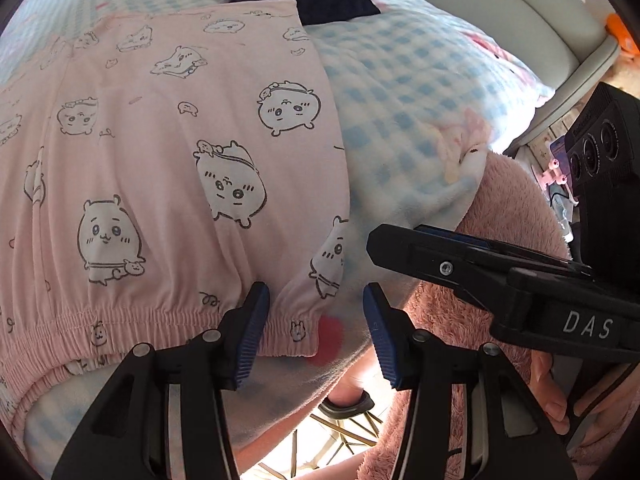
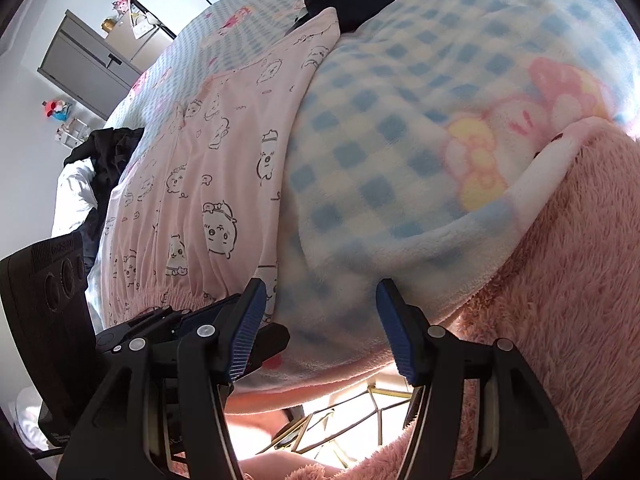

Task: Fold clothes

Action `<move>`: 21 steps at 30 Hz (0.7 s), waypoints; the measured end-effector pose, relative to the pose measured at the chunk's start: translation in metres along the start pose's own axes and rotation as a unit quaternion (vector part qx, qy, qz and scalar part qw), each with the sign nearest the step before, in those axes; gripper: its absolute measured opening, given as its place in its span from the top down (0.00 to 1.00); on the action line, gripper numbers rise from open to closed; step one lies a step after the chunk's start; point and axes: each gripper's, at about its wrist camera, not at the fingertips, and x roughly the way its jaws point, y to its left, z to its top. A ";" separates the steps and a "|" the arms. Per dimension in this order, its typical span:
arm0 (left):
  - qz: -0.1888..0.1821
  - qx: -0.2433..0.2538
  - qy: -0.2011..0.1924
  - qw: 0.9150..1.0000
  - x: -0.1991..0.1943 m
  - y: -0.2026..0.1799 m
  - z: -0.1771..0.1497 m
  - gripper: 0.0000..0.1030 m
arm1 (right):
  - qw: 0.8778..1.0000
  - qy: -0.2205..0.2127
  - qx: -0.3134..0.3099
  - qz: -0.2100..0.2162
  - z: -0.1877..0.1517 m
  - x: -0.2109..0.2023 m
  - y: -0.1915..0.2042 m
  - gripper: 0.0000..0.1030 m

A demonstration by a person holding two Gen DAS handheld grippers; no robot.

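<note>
Left gripper (image 1: pixel 316 320) spread wide over elastic waistband (image 1: pixel 160 320) of pink pajama pants (image 1: pixel 180 140), laid flat on checked blanket (image 1: pixel 400 100). Right gripper (image 2: pixel 320 320) likewise spread, gripping nothing, beside pants.

A bed (image 2: pixel 420 92) under a blue-and-white checked blanket fills both views. Beyond it stands a grey cabinet (image 2: pixel 86 70) against a pale wall (image 2: pixel 24 128), with small trinkets on top. A padded grey headboard (image 1: pixel 500 12) borders the bed. Bright daylight floods the floor (image 2: pixel 340 420) below.

Pajama pants (image 1: pixel 180 152) on blanket (image 1: pixel 420 92)
</note>
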 end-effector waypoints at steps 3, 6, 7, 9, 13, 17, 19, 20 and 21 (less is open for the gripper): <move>-0.019 0.011 -0.024 0.999 -0.014 -0.001 -0.004 0.60 | 1.000 -0.006 0.001 0.002 0.001 -0.003 -0.001 0.43; -0.052 -0.010 -0.061 0.997 -0.041 0.013 -0.006 0.60 | 1.000 -0.017 -0.009 0.013 0.009 -0.008 0.003 0.43; -0.058 -0.025 -0.077 0.995 -0.052 0.022 -0.006 0.59 | 0.999 -0.020 -0.019 0.018 0.014 -0.009 0.006 0.43; -0.060 -0.056 -0.111 0.990 -0.075 0.044 -0.007 0.58 | 0.998 -0.027 -0.041 0.027 0.023 -0.011 0.015 0.43; 0.022 -0.148 -0.174 0.973 -0.110 0.107 -0.015 0.57 | 0.994 -0.025 -0.108 0.020 0.033 0.004 0.047 0.43; 0.104 -0.216 -0.185 0.953 -0.121 0.163 -0.031 0.57 | 0.985 -0.023 -0.171 0.015 0.040 0.023 0.078 0.43; 0.143 -0.233 -0.178 0.945 -0.121 0.180 -0.040 0.56 | 0.983 -0.012 -0.185 0.007 0.040 0.041 0.084 0.43; 0.156 -0.242 -0.174 0.941 -0.118 0.186 -0.046 0.56 | 0.982 -0.006 -0.187 -0.001 0.039 0.051 0.084 0.43; 0.165 -0.253 -0.174 0.937 -0.117 0.192 -0.053 0.56 | 0.982 0.000 -0.188 -0.009 0.039 0.060 0.084 0.43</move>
